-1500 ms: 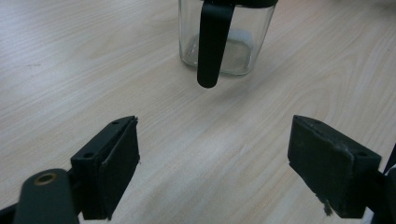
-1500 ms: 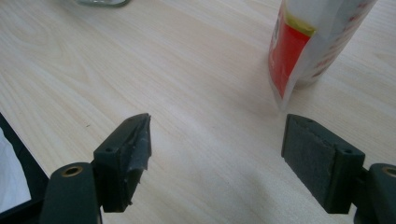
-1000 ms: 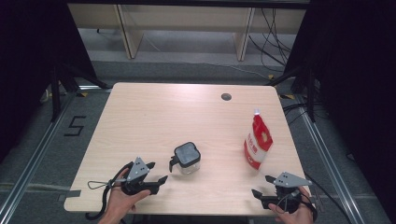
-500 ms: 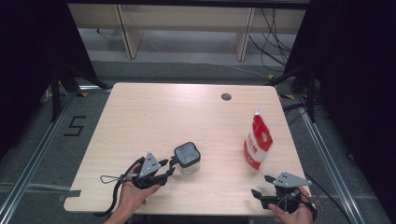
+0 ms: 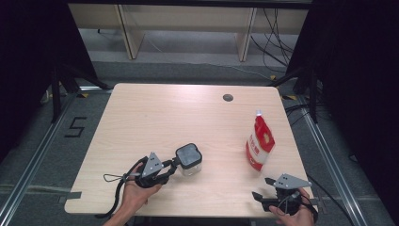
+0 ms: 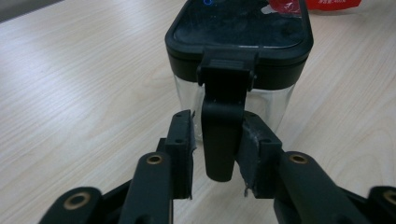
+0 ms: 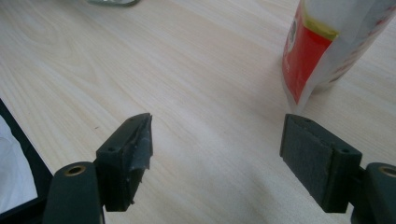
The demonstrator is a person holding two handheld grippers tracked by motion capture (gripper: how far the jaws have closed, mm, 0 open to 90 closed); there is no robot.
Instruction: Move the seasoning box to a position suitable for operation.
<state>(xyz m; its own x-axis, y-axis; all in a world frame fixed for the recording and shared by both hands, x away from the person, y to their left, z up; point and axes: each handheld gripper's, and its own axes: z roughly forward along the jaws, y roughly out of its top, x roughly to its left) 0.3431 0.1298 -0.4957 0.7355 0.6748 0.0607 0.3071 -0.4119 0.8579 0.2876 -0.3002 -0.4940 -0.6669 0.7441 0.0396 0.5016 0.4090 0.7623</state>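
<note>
Light wooden table [image 5: 155, 117] with a dark round grommet hole [image 5: 228, 98] near its far edge; red-and-white pouch [image 5: 259, 145] upright toward the right side; behind the table grey floor, pale shelving [image 5: 188, 19], loose cables [image 5: 273, 42], black curtains.

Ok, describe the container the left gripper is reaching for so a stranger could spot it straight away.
Start at the light wooden table and look at its near edge, left of centre. There stands a small clear jar with a black square lid and a black handle hanging down its side. The other item, a red and white pouch, stands to the right.
</note>
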